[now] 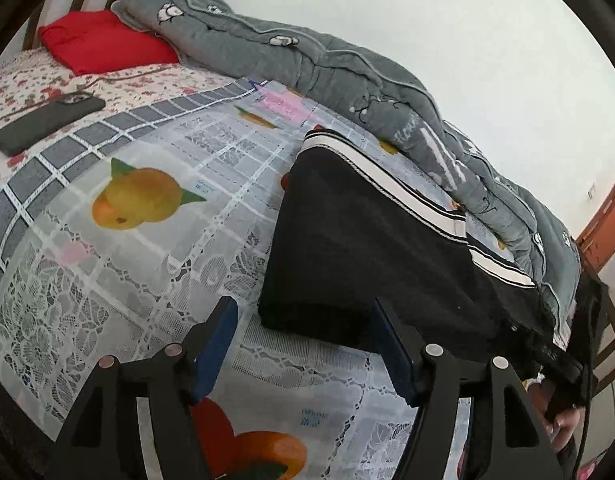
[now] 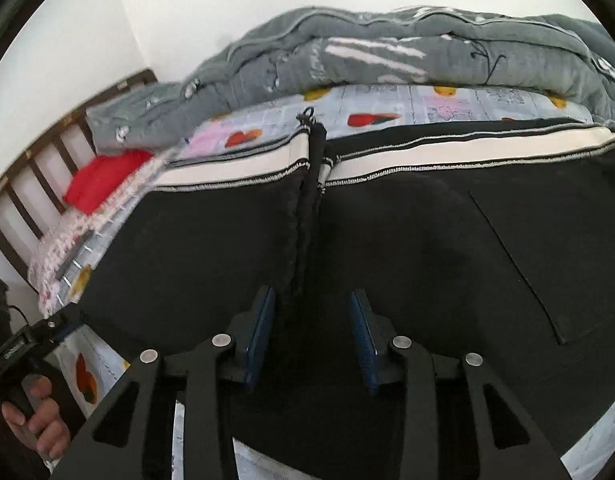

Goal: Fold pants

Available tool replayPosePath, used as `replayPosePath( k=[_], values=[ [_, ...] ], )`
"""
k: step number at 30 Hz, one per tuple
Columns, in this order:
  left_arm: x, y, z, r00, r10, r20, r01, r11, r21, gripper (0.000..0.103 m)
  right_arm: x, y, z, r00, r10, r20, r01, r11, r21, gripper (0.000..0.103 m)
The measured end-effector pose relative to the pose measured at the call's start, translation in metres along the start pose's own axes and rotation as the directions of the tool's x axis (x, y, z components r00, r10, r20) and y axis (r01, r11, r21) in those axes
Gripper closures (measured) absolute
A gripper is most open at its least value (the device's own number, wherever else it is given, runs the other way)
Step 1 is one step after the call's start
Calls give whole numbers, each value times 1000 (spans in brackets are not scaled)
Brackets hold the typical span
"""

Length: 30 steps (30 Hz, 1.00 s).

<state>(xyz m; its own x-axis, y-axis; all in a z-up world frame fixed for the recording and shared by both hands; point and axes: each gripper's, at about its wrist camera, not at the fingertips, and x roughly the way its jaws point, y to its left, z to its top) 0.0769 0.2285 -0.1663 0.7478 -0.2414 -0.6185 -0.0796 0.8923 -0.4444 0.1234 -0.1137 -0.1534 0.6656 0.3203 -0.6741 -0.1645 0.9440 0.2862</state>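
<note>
the black fabric pants with a white side stripe [image 1: 371, 248] lie folded on the fruit-print plastic bed cover [image 1: 147, 200]. the left gripper [image 1: 303, 344] gapes wide, empty, beside their edge. the right gripper [image 2: 312, 336] stands half-open over a black fold, not pinching it.

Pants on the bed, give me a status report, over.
Left claw open, empty, at the folded edge. Right claw open over the pants, nothing pinched. Pants partly folded on the bedsheet. Phone and grey quilt lie clear of the pants.
</note>
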Motion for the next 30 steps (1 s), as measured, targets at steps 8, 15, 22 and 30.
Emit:
replayPosePath(
  k=[8, 15, 22, 30],
  values=[
    [9, -8, 0, 998, 59, 9, -59, 997, 41, 34, -36, -7, 10, 983, -152, 104, 166, 974, -153, 66],
    [13, -13, -1, 997, 72, 22, -73, 995, 66, 29, -53, -54, 18, 920, -310, 239, 363, 904, -227, 53],
    [14, -14, -1, 997, 55, 46, -58, 996, 63, 27, -14, -104, 9, 962, -269, 50, 273, 955, -118, 55],
    [17, -2, 7, 997, -75, 36, 77, 996, -43, 27, -15, -102, 3, 959, -274, 71, 281, 952, -118, 53]
  ],
)
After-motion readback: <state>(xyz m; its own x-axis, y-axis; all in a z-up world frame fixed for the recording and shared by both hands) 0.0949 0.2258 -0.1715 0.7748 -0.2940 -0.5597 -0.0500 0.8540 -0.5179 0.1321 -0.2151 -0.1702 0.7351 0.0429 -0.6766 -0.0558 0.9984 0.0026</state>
